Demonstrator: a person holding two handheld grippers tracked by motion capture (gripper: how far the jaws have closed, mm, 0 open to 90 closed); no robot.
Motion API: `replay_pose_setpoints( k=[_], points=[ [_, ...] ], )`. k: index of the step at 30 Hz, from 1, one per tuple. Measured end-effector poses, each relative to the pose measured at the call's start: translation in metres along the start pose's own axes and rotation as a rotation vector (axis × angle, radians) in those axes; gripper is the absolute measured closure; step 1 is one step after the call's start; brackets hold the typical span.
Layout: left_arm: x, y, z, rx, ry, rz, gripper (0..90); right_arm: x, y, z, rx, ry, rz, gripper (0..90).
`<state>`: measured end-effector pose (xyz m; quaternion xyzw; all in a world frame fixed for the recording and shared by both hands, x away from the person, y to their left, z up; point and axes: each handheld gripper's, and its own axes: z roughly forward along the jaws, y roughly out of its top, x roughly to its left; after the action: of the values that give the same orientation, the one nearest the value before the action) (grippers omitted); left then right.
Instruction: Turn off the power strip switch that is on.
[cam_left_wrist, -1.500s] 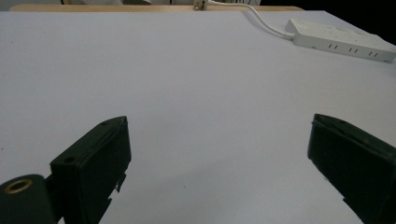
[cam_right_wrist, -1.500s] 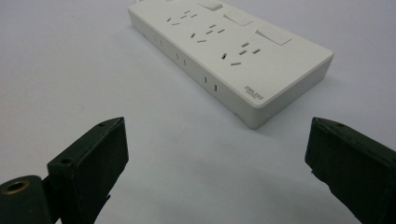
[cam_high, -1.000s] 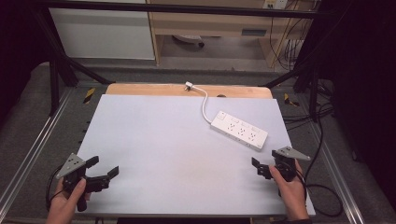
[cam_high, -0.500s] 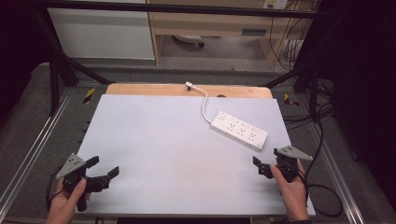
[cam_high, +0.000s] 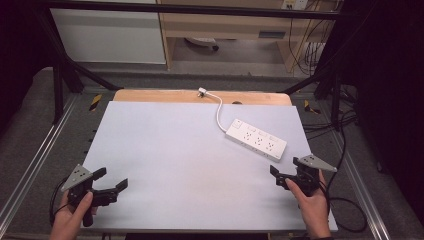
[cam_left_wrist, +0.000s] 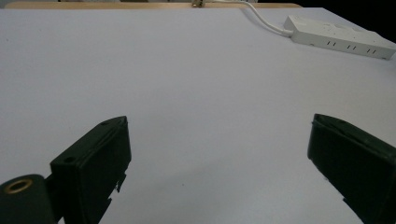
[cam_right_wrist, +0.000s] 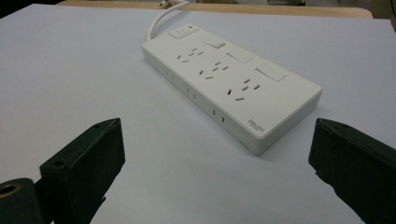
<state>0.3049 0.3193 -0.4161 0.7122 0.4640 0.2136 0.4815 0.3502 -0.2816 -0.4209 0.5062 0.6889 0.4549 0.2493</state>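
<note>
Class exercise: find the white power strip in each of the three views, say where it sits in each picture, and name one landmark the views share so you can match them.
High view: the power strip lies right of centre, far from the left gripper, just beyond the right gripper.
Left gripper view: top right corner.
Right gripper view: centre, between the open jaws.
Shared landmark: its white cord, running to the table's wooden far edge.

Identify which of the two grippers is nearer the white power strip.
The right gripper: it sits just before the power strip, while the left gripper is across the table.
</note>
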Motion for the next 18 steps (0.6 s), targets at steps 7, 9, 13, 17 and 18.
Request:
replay_pose_setpoints(
  k=[7,9,13,17,18],
  points=[
    [0.0,-0.001,0.001,0.008,0.004,0.001,6.1,0.003,0.015,-0.009,-0.041,-0.006,-0.002,5.2],
    [0.0,-0.001,0.001,0.008,0.005,0.0,6.1,0.003,0.019,-0.01,-0.041,-0.002,-0.007,5.2],
    [0.0,-0.001,0.002,0.011,0.004,-0.006,6.2,0.003,0.027,-0.009,-0.039,0.005,-0.006,5.0],
    [0.0,-0.002,0.002,0.014,0.004,-0.004,6.2,0.001,0.034,-0.006,-0.043,0.003,0.001,6.3],
    [0.0,-0.002,0.002,0.014,0.004,-0.004,6.2,0.0,0.035,-0.005,-0.039,0.001,0.003,6.5]
  ],
)
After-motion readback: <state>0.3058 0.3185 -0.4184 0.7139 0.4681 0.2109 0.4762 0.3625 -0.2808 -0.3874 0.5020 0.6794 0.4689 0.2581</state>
